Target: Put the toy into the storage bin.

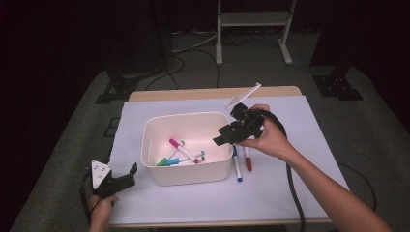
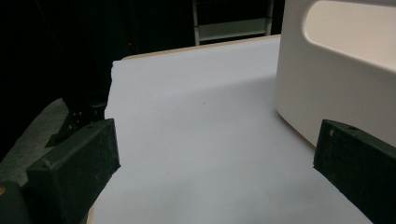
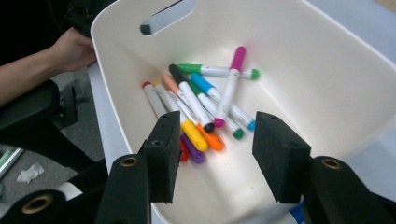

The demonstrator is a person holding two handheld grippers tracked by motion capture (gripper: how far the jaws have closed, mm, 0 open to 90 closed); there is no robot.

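A white bin (image 1: pixel 151 145) stands mid-table on white paper and holds several coloured markers (image 1: pixel 181 153). My right gripper (image 1: pixel 221 136) hovers over the bin's right rim, tilted down into it. Its jaws are open with nothing between them. In the right gripper view the gripper (image 3: pixel 217 140) looks down on the pile of markers (image 3: pixel 205 102) on the bin floor (image 3: pixel 317 70). A blue marker (image 1: pixel 237 166) and a red marker (image 1: pixel 248 160) lie on the paper just right of the bin. My left gripper (image 1: pixel 129 176) rests open at the front left, with the bin wall (image 2: pixel 336 79) to its right.
A white marker (image 1: pixel 243 95) lies at the back of the table, behind my right hand. The white paper (image 2: pixel 196 116) covers most of the tabletop. A metal stand (image 1: pixel 251 29) and dark equipment feet (image 1: pixel 116 89) sit on the floor beyond the table.
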